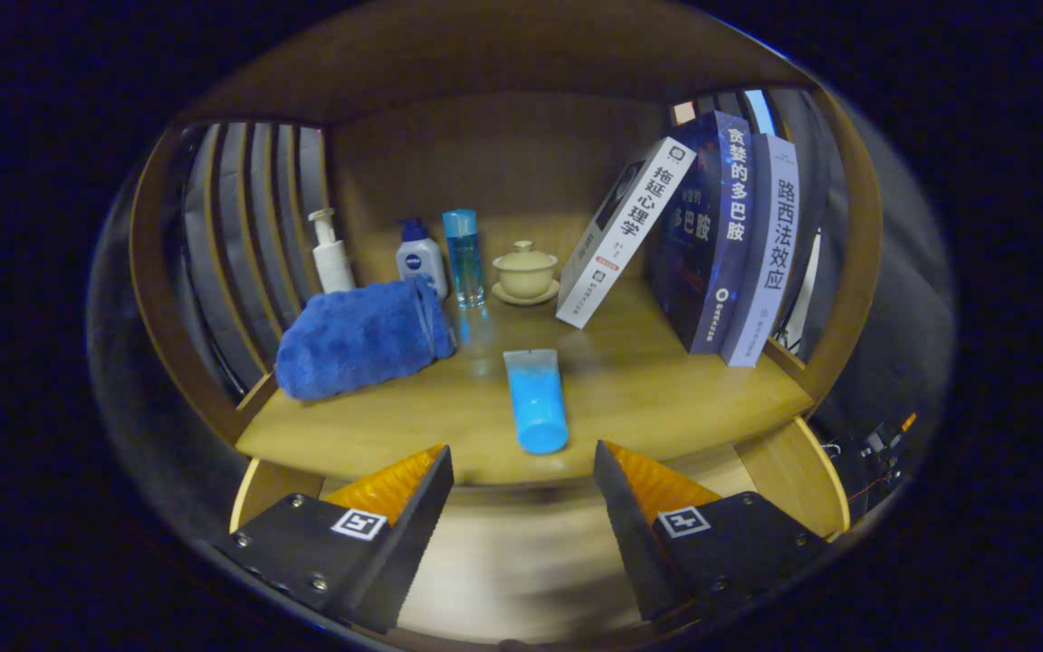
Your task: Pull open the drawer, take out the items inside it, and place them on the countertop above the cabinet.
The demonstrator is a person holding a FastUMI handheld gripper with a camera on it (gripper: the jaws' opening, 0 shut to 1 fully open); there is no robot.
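My gripper [521, 471] is open with nothing between its fingers, held just off the front edge of the wooden countertop [666, 398]. A blue tube [537, 398] lies flat on the countertop just ahead of the fingers, its cap end toward me. Left of the tube rests a folded blue towel [363, 337]. Below the countertop's edge, between and under the fingers, a pale wooden surface [521, 561] shows blurred; whether it is the drawer I cannot tell.
Along the back stand a white pump bottle [331, 254], a white bottle with a blue cap [420, 258], a clear blue bottle [464, 258] and a lidded tea bowl on a saucer [526, 272]. Books [721, 235] lean at the right. Slatted wooden sides [241, 226] enclose the shelf.
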